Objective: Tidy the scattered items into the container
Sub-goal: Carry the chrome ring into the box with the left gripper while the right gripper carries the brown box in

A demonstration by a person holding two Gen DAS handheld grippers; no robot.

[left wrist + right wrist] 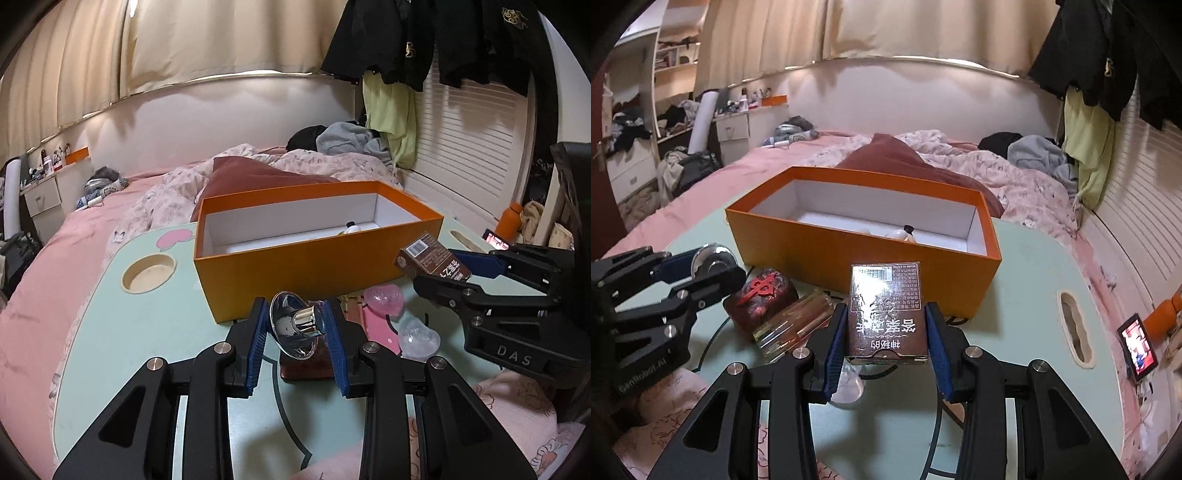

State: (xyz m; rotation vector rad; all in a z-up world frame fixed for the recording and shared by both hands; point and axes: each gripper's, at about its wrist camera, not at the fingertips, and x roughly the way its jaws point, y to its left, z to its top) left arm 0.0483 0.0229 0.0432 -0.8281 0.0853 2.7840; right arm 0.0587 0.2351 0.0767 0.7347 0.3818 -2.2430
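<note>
My left gripper (297, 306) is shut on a shiny chrome knob with a flared disc (295, 325), held just above the mint table in front of the orange box (317, 266). My right gripper (886, 308) is shut on a brown card box (888, 314) with white print, also lifted off the table before the orange box (864, 269). A small white item with a black cap (907, 233) lies inside the box. On the table lie a dark red block (761, 299), an amber glass bottle (794, 325), a pink heart (382, 299) and a clear heart (421, 338).
The mint lap table (147, 332) sits on a pink bed and has a round cup hole (149, 275) at the left and a slot (1075, 328) at the right. A lit phone (1137, 347) leans at the right. A pink card (375, 326) lies by the hearts.
</note>
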